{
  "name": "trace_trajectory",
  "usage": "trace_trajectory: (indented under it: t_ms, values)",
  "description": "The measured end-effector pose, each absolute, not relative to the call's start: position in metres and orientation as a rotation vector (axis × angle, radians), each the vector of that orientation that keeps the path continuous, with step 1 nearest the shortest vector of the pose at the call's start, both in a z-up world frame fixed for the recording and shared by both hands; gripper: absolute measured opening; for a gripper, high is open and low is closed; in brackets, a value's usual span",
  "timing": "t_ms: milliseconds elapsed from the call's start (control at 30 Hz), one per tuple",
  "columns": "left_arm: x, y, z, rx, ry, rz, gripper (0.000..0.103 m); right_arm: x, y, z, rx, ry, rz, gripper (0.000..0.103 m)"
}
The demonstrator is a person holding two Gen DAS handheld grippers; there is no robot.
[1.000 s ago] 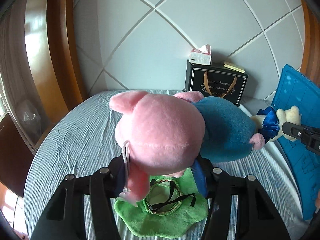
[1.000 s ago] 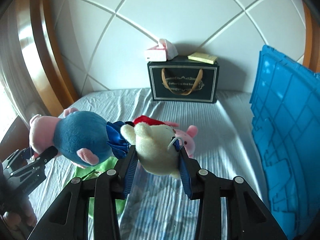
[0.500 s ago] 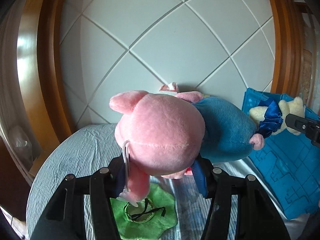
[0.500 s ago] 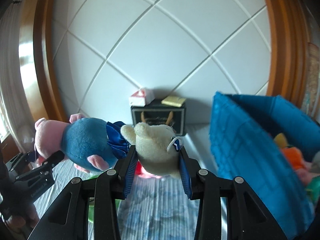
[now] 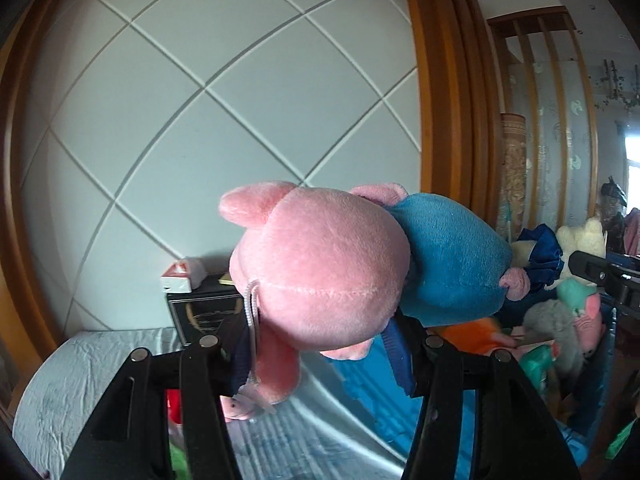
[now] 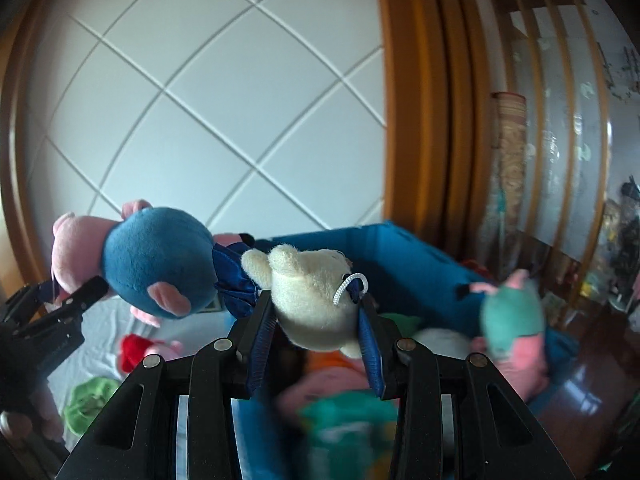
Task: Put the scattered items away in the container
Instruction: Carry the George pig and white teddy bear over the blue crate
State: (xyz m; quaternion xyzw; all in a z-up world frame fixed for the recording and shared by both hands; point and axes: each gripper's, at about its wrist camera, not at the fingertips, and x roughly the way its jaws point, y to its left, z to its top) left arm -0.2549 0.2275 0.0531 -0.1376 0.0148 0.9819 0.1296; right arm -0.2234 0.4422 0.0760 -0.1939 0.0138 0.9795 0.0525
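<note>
The left tool [image 5: 320, 360] clamped the pink pig [image 5: 320, 272]; the right tool [image 6: 316, 340] clamped the cream bear [image 6: 312, 304]. Best released only once each toy hung fully over the blue crate [image 6: 400, 256].

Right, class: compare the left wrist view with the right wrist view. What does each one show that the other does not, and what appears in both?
Only the left wrist view shows the dark gift box with a tissue pack on it.

Only the right wrist view shows the green cloth and a hand under the left gripper.

Both show the pink pig plush gripped on the left, the cream bear gripped on the right, and the blue container.
</note>
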Motion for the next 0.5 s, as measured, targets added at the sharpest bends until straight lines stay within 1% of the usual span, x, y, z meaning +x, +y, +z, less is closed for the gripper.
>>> trace_trajectory:
  t_ms: [100,233,367,500]
  values:
    - [-0.243,0.295,0.045,-0.433,0.066,2.796,0.055,-0.216,0.501,0.069,-0.619,0.004,2.931,0.039]
    - [-0.221,0.366,0.024,-0.557,0.123,2.728,0.055,-0.214,0.565,0.056,-0.678,-0.007,2.891,0.039]
    - [-0.213,0.410,-0.003,-0.681,0.219,2.716,0.055,-0.216,0.605,0.035,-0.761,0.018,2.887,0.039]
    - [-0.216,0.429,-0.017,-0.778,0.276,2.733,0.056,-0.230,0.629,0.003,-0.903,0.093,2.864,0.039]
